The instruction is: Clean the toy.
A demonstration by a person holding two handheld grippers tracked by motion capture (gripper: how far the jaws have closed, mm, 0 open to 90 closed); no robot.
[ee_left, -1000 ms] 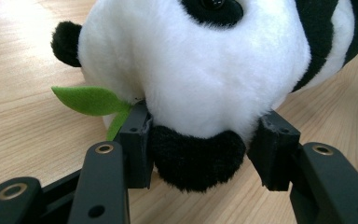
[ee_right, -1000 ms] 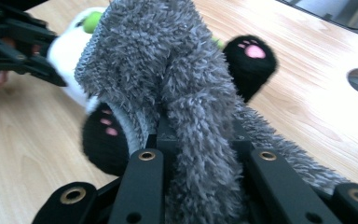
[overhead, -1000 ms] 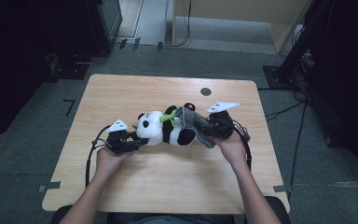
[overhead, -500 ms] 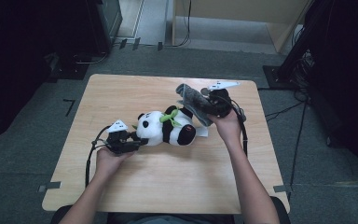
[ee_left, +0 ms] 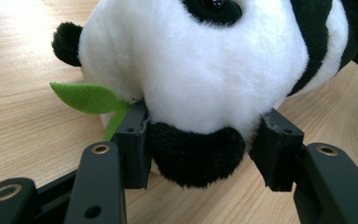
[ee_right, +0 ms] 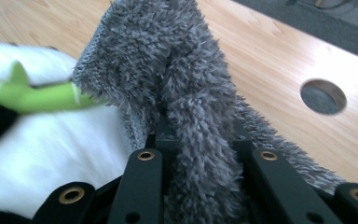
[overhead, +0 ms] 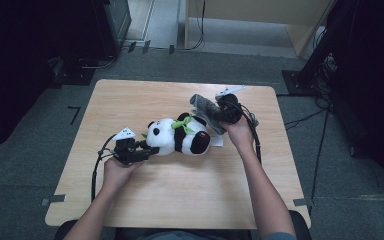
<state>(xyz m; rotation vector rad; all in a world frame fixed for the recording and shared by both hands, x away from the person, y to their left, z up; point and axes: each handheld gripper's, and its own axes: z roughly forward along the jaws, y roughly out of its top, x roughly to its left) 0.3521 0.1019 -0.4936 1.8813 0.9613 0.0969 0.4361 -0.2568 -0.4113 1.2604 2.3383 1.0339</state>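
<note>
Table point(overhead: 180, 200): light wood, round hole point(overhead: 220, 98) at its 1 o'clock; grey carpet floor point(overhead: 40, 140); wooden cabinet point(overhead: 260, 20) at 12 o'clock.

Probably a lab: wooden counter point(overhead: 180, 200) on grey carpet point(overhead: 30, 165), floor cables point(overhead: 305, 117), dark equipment racks point(overhead: 112, 22).

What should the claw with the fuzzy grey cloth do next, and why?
Probably bring the grey cloth back down onto the panda to wipe it. The right claw is shut on the cloth, just past the panda's body, while the left claw grips the panda's ear, steadying it on the table.
</note>
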